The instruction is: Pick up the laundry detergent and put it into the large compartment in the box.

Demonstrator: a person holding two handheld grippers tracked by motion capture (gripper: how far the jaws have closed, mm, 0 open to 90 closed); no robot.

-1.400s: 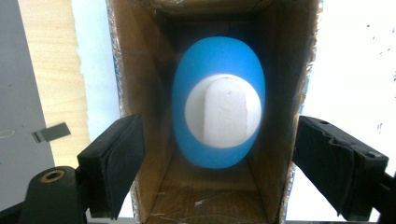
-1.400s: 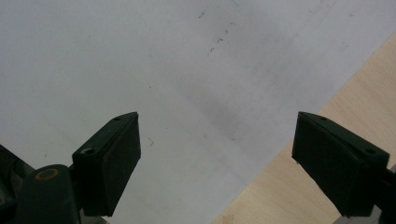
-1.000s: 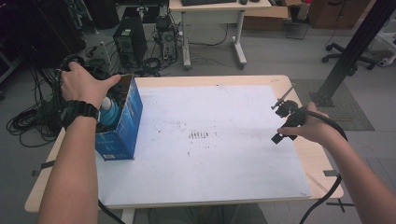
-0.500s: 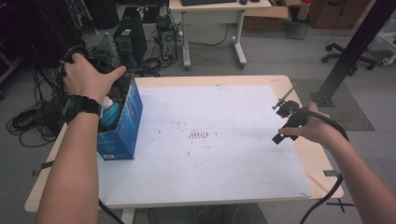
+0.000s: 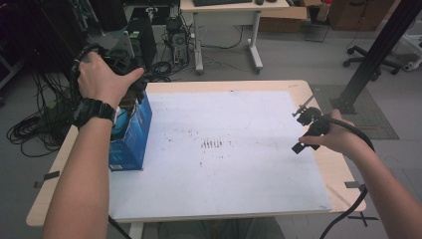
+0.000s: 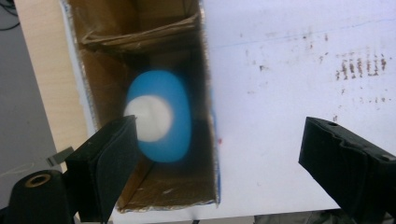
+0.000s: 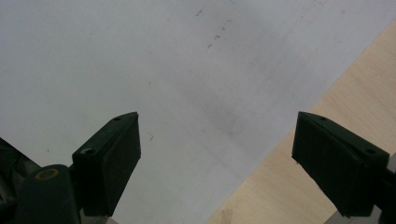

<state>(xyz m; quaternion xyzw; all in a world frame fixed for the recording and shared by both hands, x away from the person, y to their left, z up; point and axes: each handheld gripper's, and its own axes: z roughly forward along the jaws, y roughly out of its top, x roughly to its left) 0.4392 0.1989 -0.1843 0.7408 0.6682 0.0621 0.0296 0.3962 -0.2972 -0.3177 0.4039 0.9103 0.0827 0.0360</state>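
Hovering over the blue box point(image 6: 140, 112), your left gripper point(image 6: 219, 163) has just spread its jaws and holds nothing; the blue bottle point(image 6: 161, 116) stands inside, so the drop looks done. Right gripper point(image 7: 215, 154) waits spread, empty, near the table point(image 5: 328, 164) edge. White sheet point(image 5: 224, 149) offers free room.

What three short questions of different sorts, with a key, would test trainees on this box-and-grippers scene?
1. True or false: the left gripper holds the blue bottle.
2. Where does the bottle sit? A) on the white sheet B) inside the blue box C) on the floor
3. What lies under the right gripper?

Key: 1. False, its jaws stand open above the box. 2. B. 3. The white sheet and the wooden table edge.
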